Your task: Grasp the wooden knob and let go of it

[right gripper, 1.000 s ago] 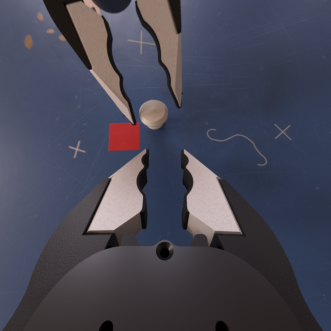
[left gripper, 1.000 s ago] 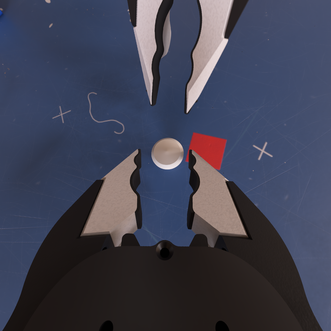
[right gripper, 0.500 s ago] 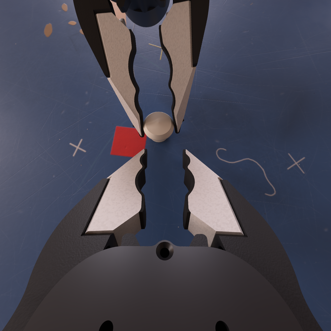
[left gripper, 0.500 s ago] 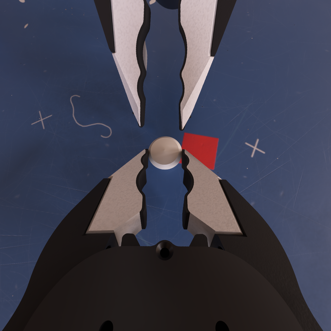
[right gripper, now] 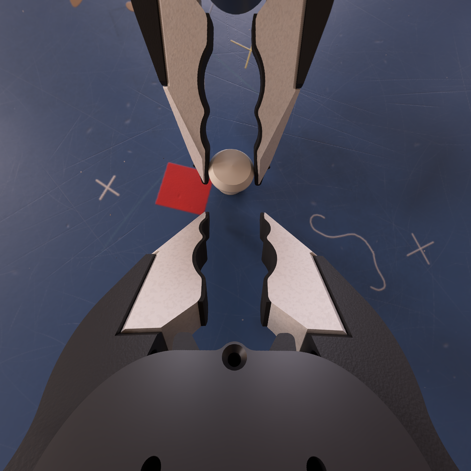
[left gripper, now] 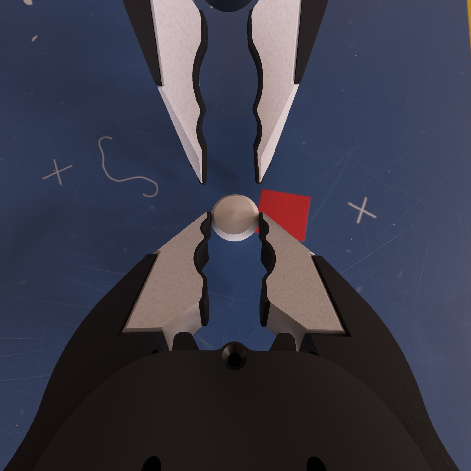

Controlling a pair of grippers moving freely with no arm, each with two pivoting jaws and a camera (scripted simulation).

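Observation:
The wooden knob (left gripper: 234, 221) is a small pale round knob standing upright on the blue mat (left gripper: 76, 254). My left gripper (left gripper: 234, 216) is shut on it, one fingertip touching each side of its head. The right wrist view shows the same grip from the opposite side: the left gripper (right gripper: 231, 182) clamps the knob (right gripper: 230, 170). My right gripper (right gripper: 234, 214) is open and empty, facing the knob a short way from it. It also shows in the left wrist view (left gripper: 230, 182), tips just beyond the knob.
A flat red square (left gripper: 285, 214) lies on the mat right beside the knob, also in the right wrist view (right gripper: 182, 188). Chalk crosses (left gripper: 362, 210) and a squiggle (left gripper: 122, 168) mark the mat. A yellow edge (left gripper: 468, 63) runs at the far right.
My left gripper moved forward and closed its fingertips onto the knob's head. My right gripper swung round to face the knob straight on and stayed open.

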